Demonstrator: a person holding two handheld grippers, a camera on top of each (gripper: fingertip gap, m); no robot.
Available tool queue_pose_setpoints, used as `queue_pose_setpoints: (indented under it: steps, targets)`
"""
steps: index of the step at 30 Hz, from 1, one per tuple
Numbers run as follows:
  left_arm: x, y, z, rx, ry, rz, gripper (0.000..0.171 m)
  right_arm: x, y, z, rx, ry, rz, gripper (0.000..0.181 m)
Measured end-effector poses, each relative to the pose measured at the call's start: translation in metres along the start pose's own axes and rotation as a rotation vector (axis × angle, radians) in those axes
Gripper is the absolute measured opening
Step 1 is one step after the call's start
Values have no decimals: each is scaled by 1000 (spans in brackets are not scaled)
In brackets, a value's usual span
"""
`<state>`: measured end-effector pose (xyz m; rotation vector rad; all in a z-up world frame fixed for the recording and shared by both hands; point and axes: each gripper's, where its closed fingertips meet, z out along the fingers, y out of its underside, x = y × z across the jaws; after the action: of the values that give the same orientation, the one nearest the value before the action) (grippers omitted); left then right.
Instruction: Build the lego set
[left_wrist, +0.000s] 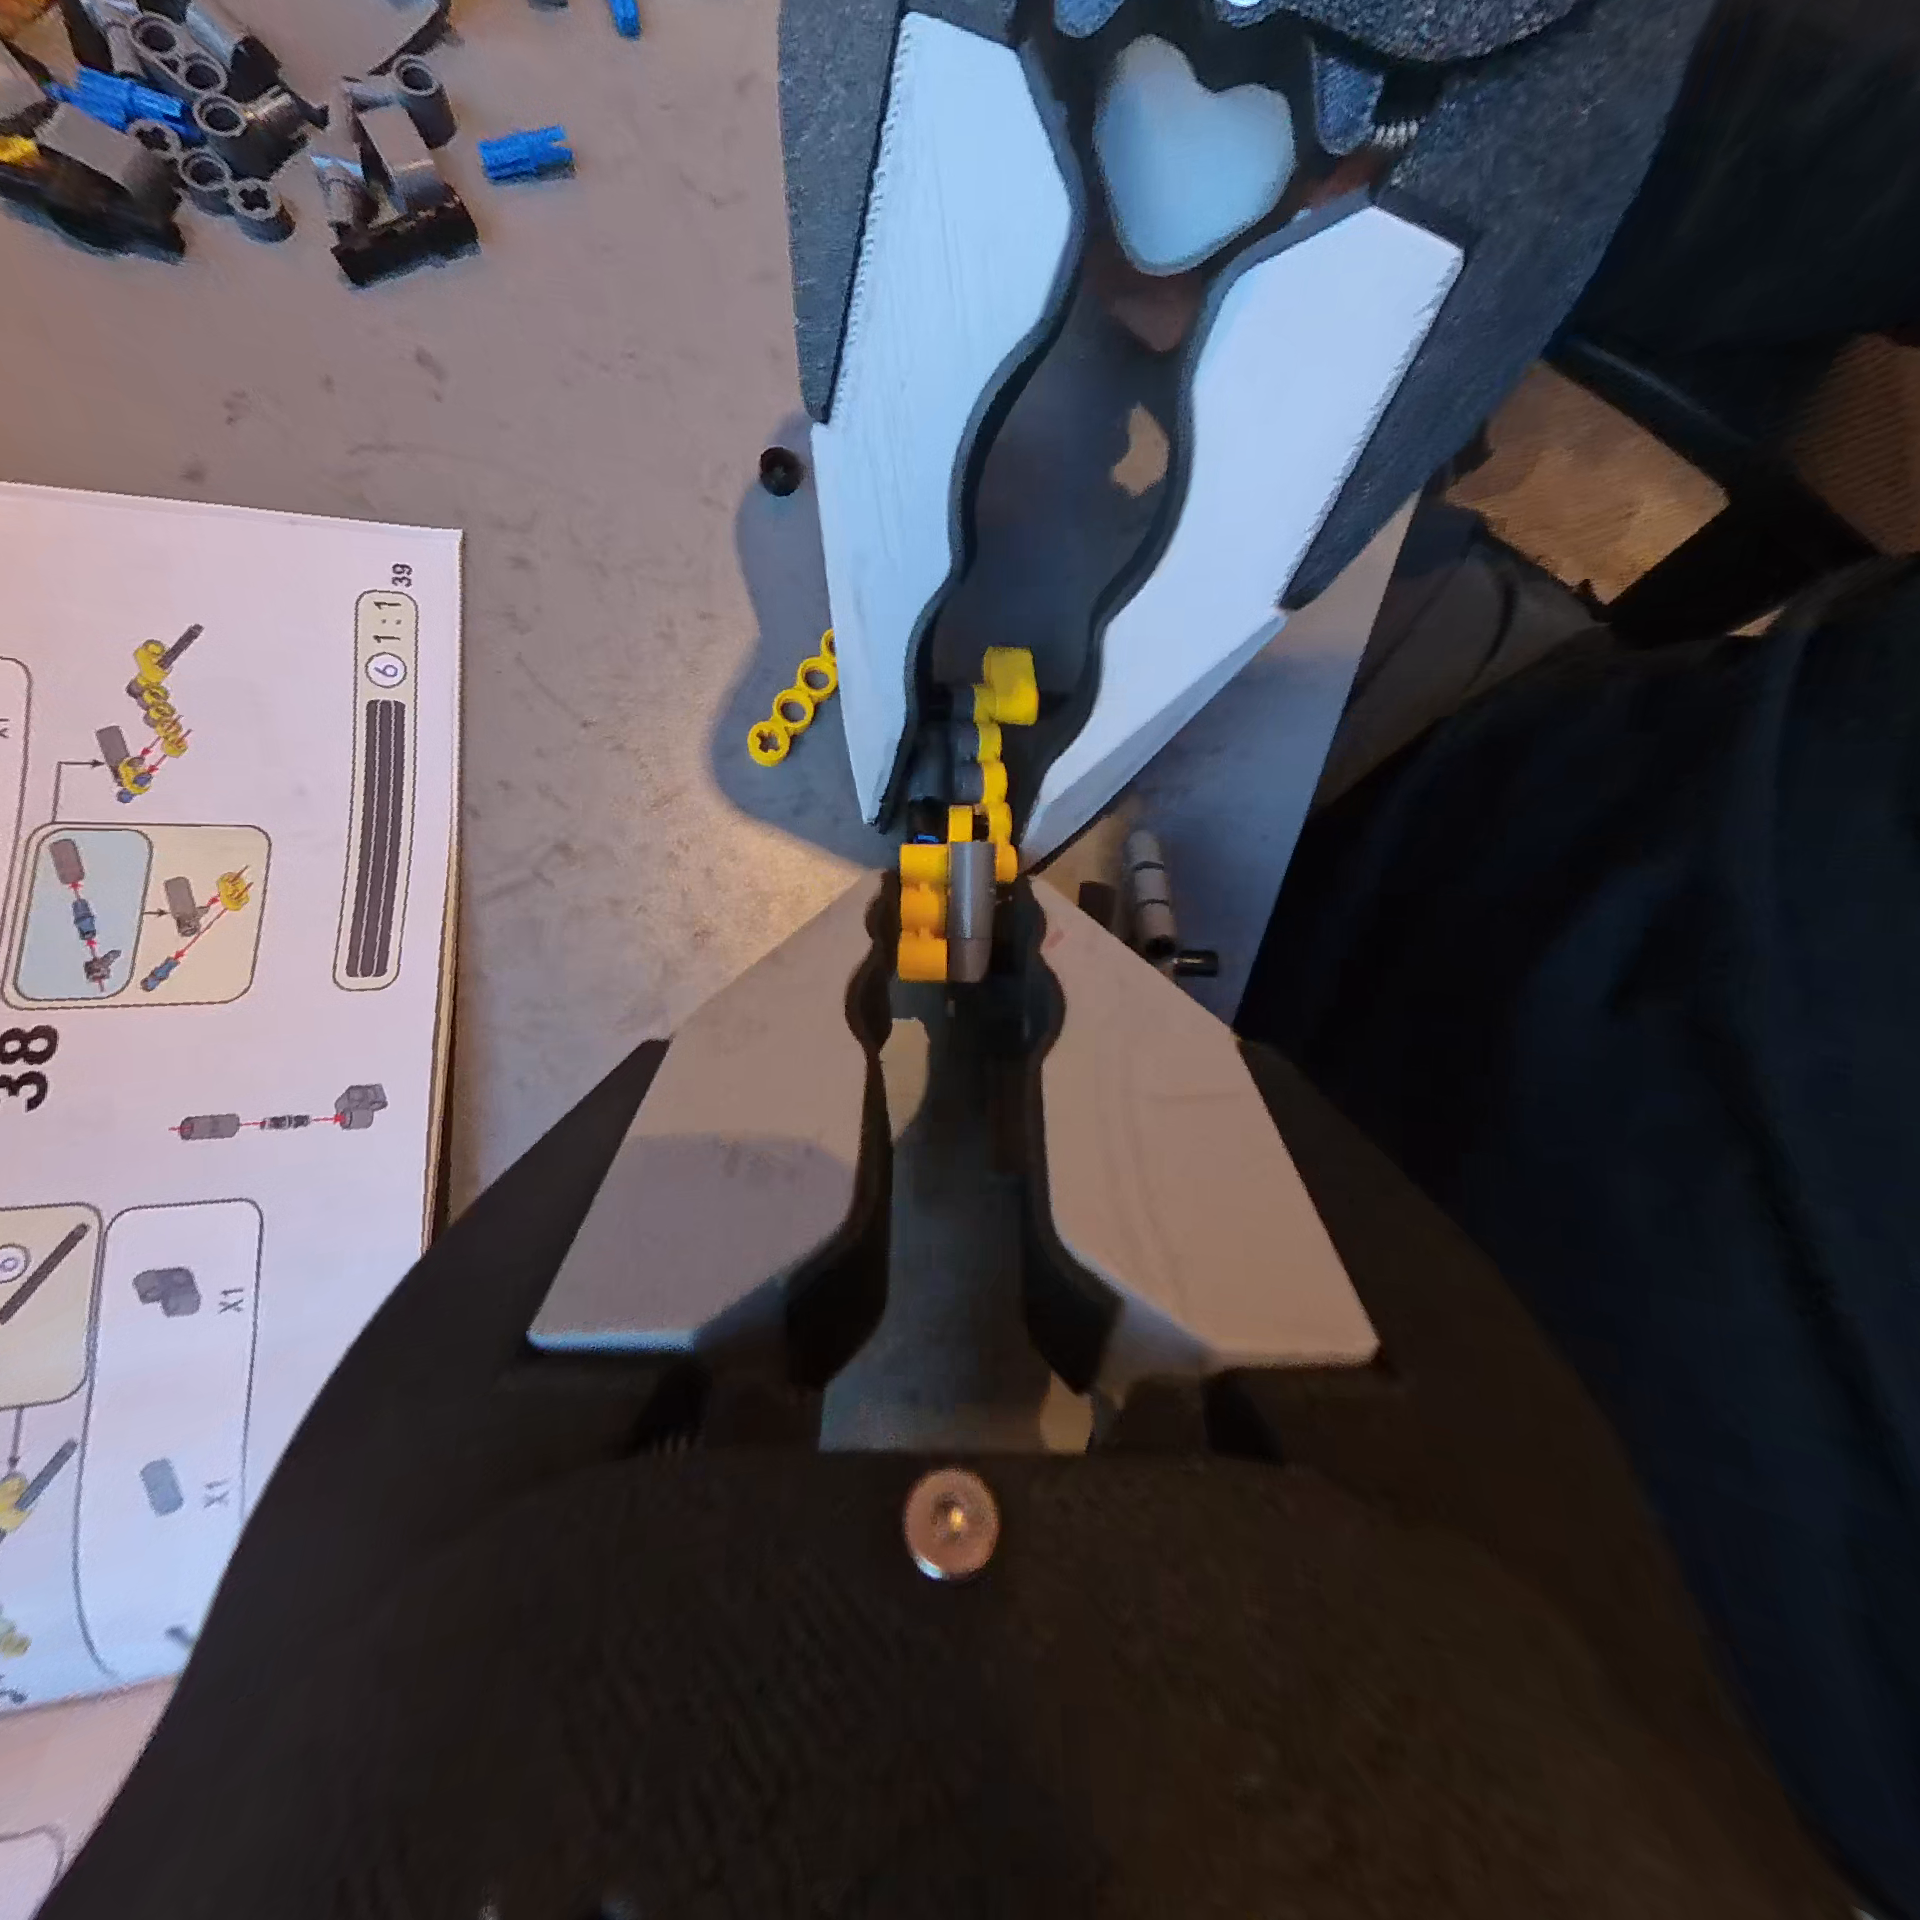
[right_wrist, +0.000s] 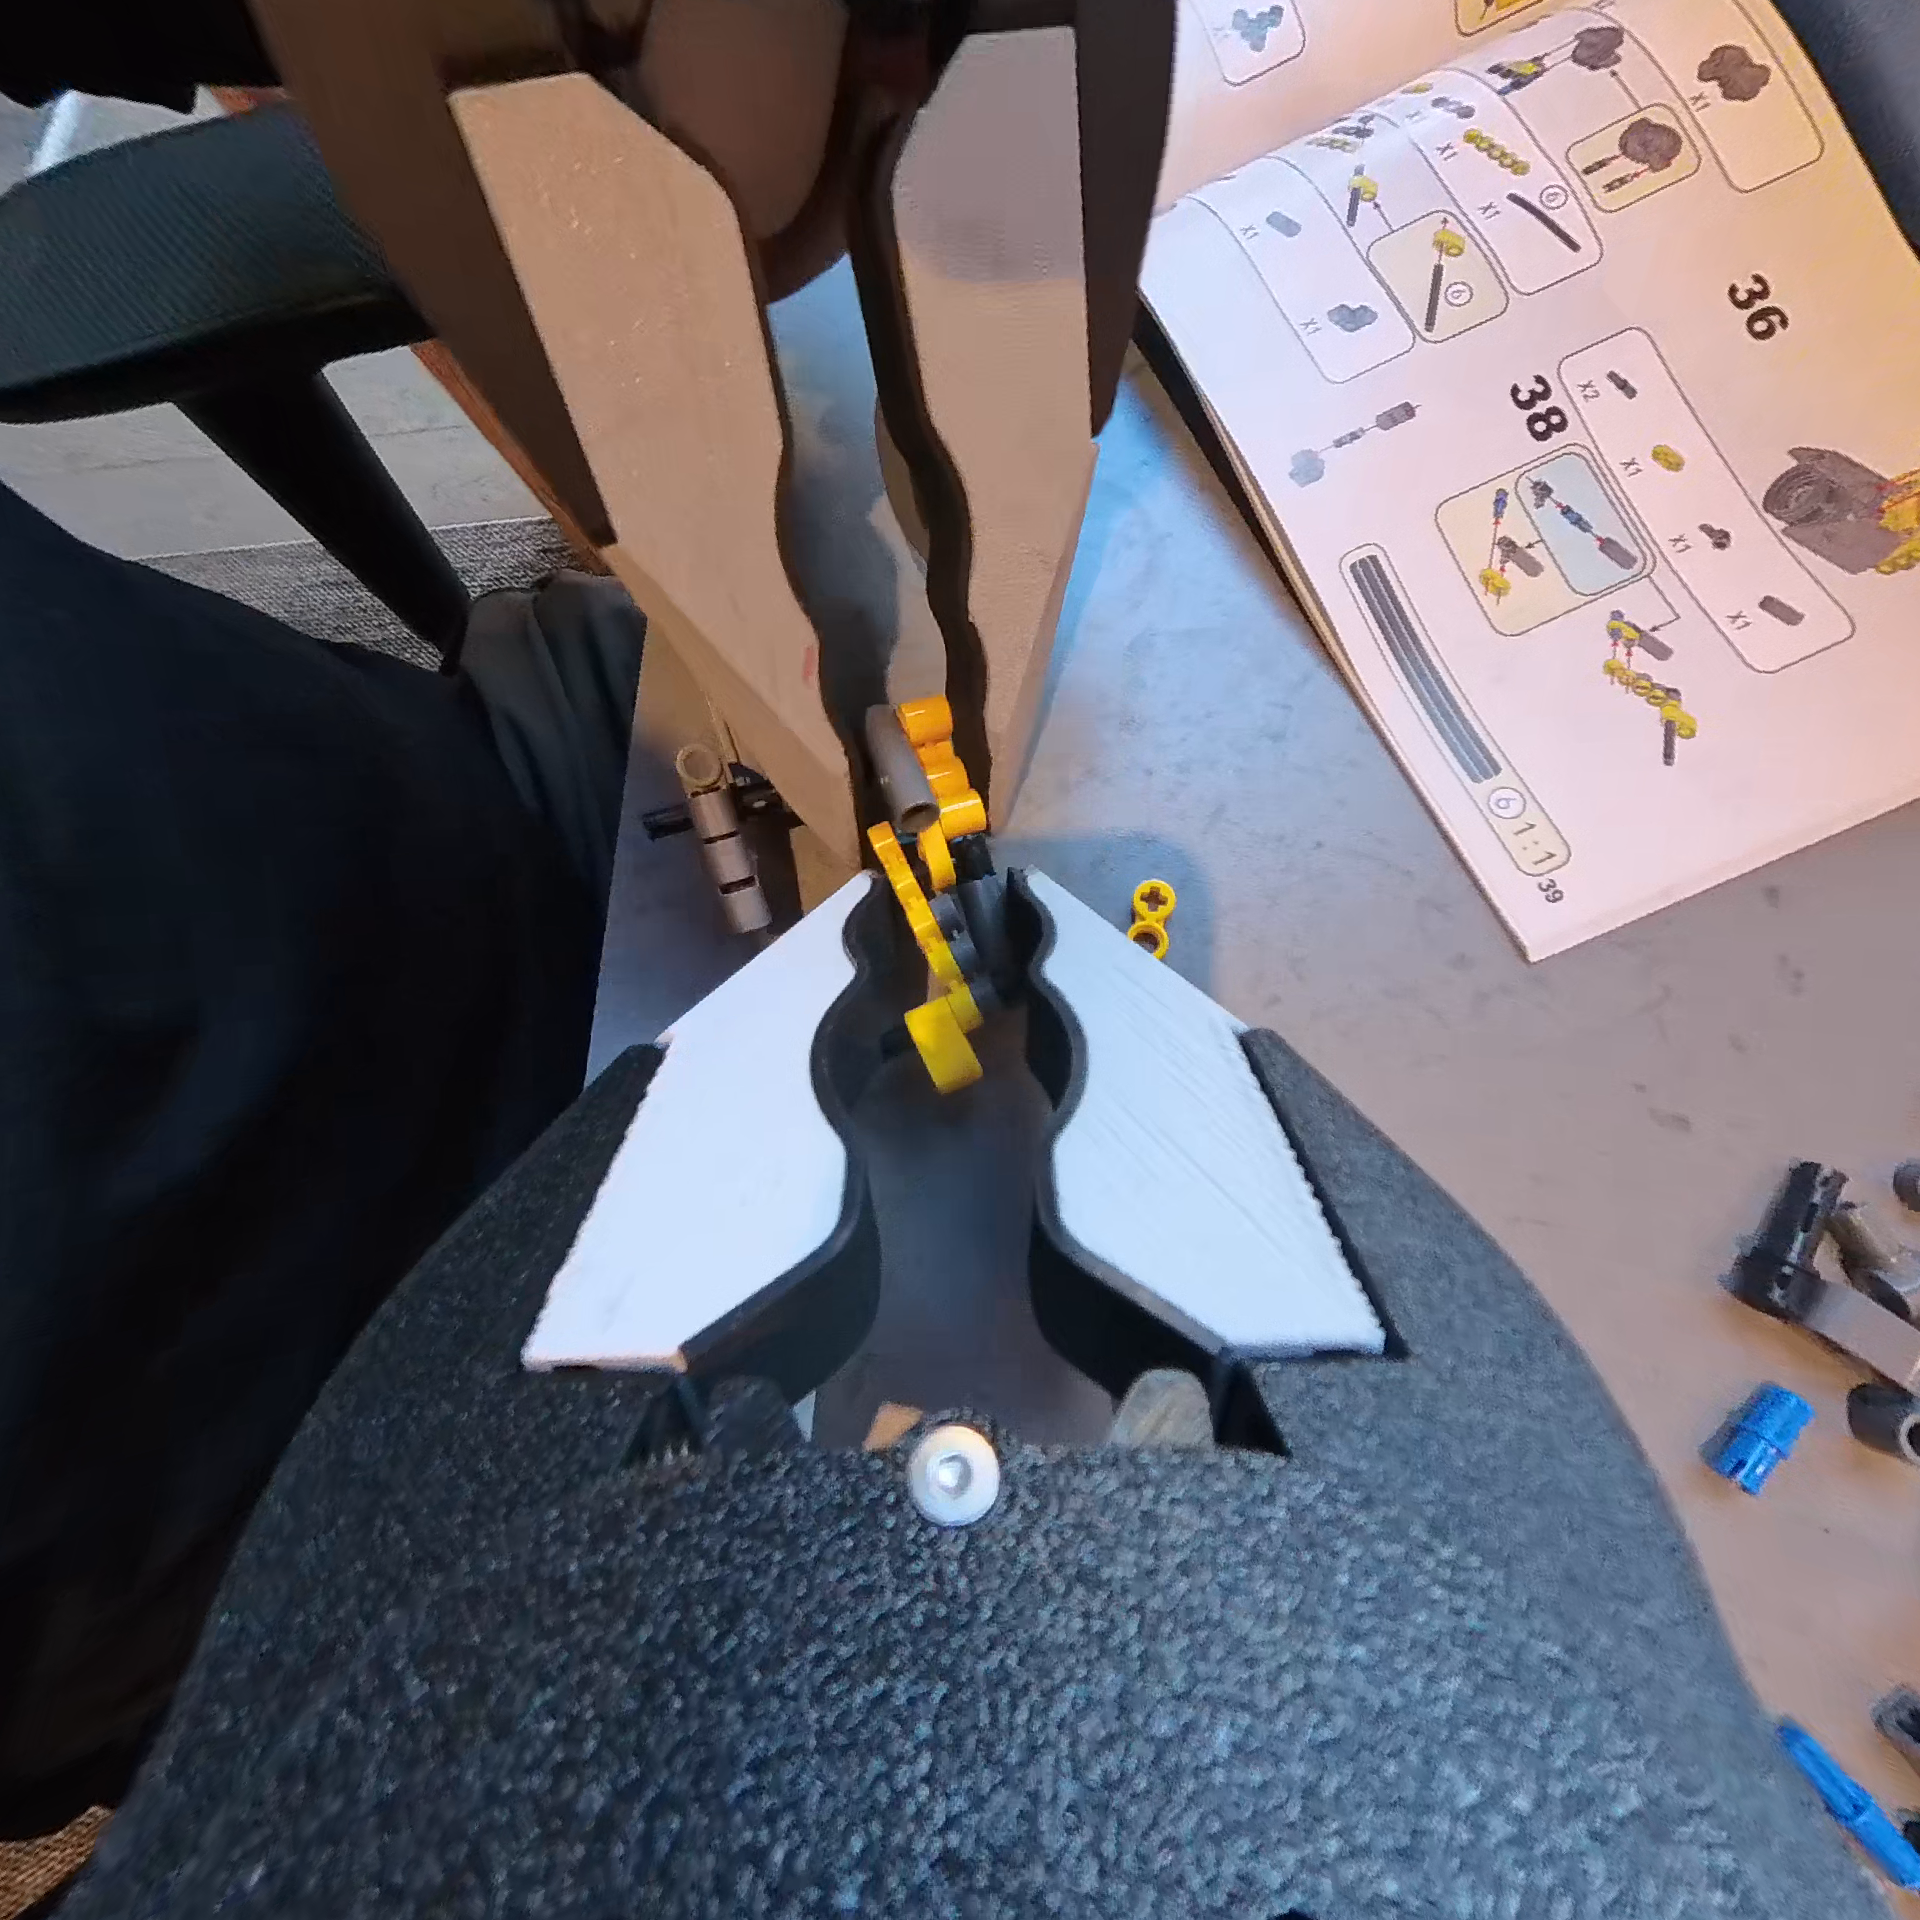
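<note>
My left gripper (left_wrist: 951, 883) is shut on a small yellow and grey brick sub-assembly (left_wrist: 940, 914), held above the grey table (left_wrist: 571, 416). My right gripper (right_wrist: 945, 883) is shut on a yellow lever piece with a black axle (right_wrist: 940, 1039). The two grippers face each other tip to tip, and the two held parts touch between them. I cannot tell whether they are joined. The right gripper (left_wrist: 956, 821) reaches in from the top of the left wrist view. The left gripper (right_wrist: 914, 821) reaches in from the top of the right wrist view, where the yellow and grey part (right_wrist: 925, 774) shows again.
A yellow holed beam (left_wrist: 795, 712) (right_wrist: 1150, 914) and a grey connector with black pins (left_wrist: 1148, 883) (right_wrist: 727, 831) lie under the grippers. An open instruction booklet (left_wrist: 208, 1039) (right_wrist: 1558, 468) lies beside them. Loose black, grey and blue parts (left_wrist: 208, 135) (right_wrist: 1818, 1278) lie farther off. A person's dark clothing (left_wrist: 1662, 1143) borders the table edge. My two grippers' fingertips are within a few centimetres of each other.
</note>
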<state>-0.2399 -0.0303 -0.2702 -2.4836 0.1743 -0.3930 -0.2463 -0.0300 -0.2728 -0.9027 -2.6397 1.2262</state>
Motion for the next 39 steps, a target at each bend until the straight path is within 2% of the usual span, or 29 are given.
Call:
queue_pose_setpoints:
  steps: [5, 11, 17, 20, 23, 26, 31, 34, 39]
  targets:
    - [-2, 0, 0, -35, -101, 89, 21, 0, 0, 0, 1, -14, 15, 22]
    - [-1, 0, 0, -21, -58, 59, 19, 0, -1, 0, 7, -3, 3, 22]
    - [-3, 0, 3, -58, -164, 158, 16, 3, 1, 0, -9, 45, -43, 19]
    - [-3, 1, 3, -78, -153, 165, 16, 3, 1, 2, -19, 70, -93, 18]
    - [0, 3, 2, -79, -136, 245, 15, -2, 2, 2, -36, 85, -182, 15]
    - [0, 2, 1, -82, -149, 275, 15, -3, 2, 2, -43, 91, -198, 15]
    - [-3, 0, -4, -69, -247, 393, 15, -1, -3, 0, 1, 142, -250, 17]
    - [-1, -2, -8, -55, -318, 528, 15, -4, -6, -5, 39, 154, -302, 16]
    - [0, -2, -8, -50, -300, 515, 15, -5, -5, -4, 36, 152, -305, 16]
